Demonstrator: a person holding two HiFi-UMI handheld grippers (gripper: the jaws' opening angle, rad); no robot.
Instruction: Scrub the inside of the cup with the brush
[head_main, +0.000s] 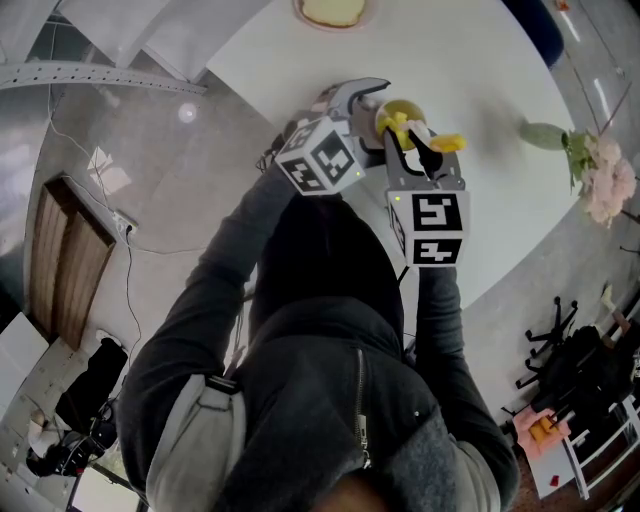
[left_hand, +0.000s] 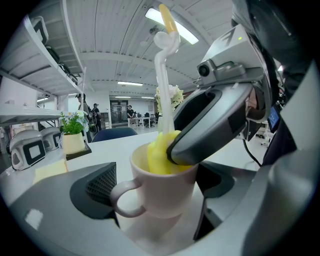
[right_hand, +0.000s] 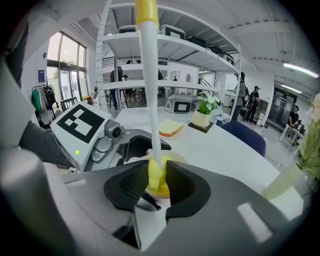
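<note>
I am in the scrubbing step itself: my left tongs (head_main: 352, 100) are pressed onto the cup (left_hand: 161, 192), one jaw on each flank, with the handle turned toward the jaw at 9 o'clock, and the cup seems to stand on the tabletop (head_main: 490, 70) just ahead of me at 12 o'clock. My right tongs (head_main: 412, 145) pinch the brush (right_hand: 150, 100) low down, where the pale stem meets the yellow head, so the stem rises toward 12 o'clock while the head sits down inside the cup and fills much of its mouth. How much of the inside is done I cannot tell, since the walls and bottom are hidden. The next move, as I judge it, is to twist and pump the head round the wall and down to the bottom, with the left grip firm so the cup neither spins nor tips, and my right jaws kept from knocking the rim
</note>
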